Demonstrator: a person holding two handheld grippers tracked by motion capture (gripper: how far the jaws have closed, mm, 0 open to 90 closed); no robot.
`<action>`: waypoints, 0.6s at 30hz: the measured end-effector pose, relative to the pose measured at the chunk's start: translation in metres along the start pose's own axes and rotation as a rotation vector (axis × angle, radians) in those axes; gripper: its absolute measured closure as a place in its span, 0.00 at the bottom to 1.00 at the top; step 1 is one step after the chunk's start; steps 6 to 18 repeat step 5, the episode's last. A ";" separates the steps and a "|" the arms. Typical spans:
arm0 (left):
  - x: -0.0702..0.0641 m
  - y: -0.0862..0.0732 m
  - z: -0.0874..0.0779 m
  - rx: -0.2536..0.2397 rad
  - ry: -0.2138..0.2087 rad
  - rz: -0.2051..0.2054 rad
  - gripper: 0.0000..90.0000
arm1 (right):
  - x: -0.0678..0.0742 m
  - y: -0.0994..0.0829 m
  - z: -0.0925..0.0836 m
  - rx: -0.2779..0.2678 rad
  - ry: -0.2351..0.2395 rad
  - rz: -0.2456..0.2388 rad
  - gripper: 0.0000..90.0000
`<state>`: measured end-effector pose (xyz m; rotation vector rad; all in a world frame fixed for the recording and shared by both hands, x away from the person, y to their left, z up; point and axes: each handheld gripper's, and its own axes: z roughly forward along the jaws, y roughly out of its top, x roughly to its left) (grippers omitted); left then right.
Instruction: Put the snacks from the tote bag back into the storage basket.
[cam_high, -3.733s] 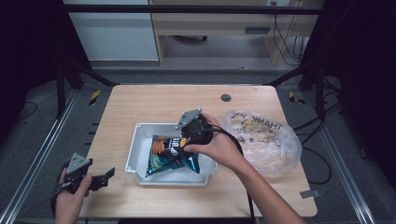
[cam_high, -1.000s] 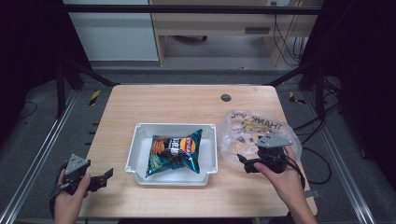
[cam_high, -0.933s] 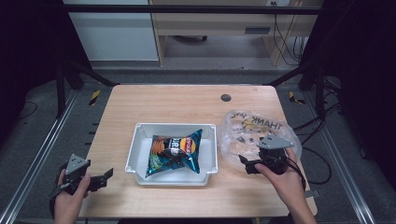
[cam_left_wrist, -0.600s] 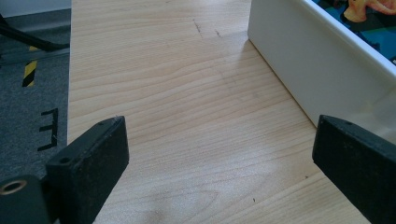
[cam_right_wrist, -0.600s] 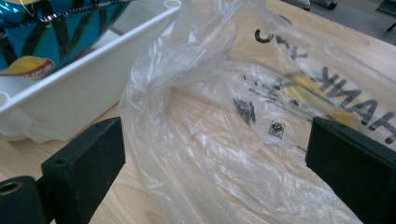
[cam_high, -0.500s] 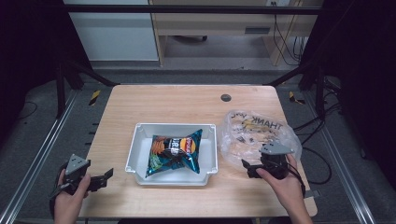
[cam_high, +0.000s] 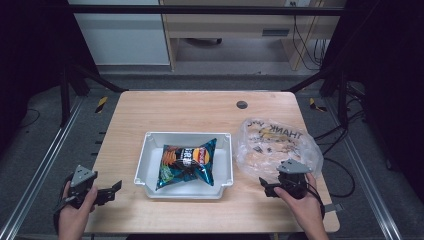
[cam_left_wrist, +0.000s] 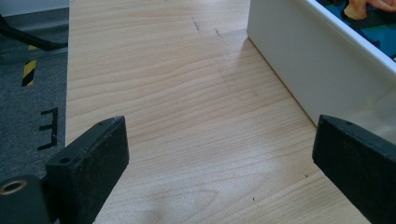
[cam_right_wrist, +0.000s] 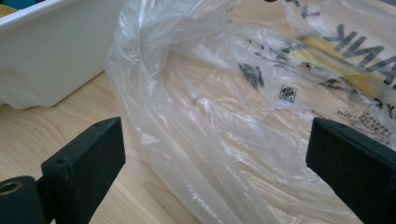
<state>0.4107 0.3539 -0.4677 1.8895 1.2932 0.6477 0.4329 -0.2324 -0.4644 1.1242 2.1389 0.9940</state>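
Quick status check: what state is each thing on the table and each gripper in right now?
Chip bag: sealed, puffed, lying inside the bin.
White bin: upright, holding the chip bag.
Plastic bag: crumpled, lying flat beside the bin, nothing gripping it.
Left gripper: open, over bare wood.
Right gripper: open, facing the plastic bag.

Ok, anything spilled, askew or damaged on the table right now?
Nothing spilled or damaged. The dark blue snack bag lies slightly askew inside the white plastic tray, and the clear crumpled plastic bag sits loose beside it, in front of the open right gripper.
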 end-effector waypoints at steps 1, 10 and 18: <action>-0.001 0.001 0.001 0.006 -0.004 0.006 0.04 | 0.000 -0.001 -0.001 -0.006 0.010 0.015 0.06; -0.002 0.002 0.003 0.006 0.003 0.012 0.04 | 0.001 -0.001 -0.002 -0.014 0.000 0.007 0.06; -0.002 0.002 0.003 0.006 0.003 0.012 0.04 | 0.001 -0.001 -0.002 -0.014 0.000 0.007 0.06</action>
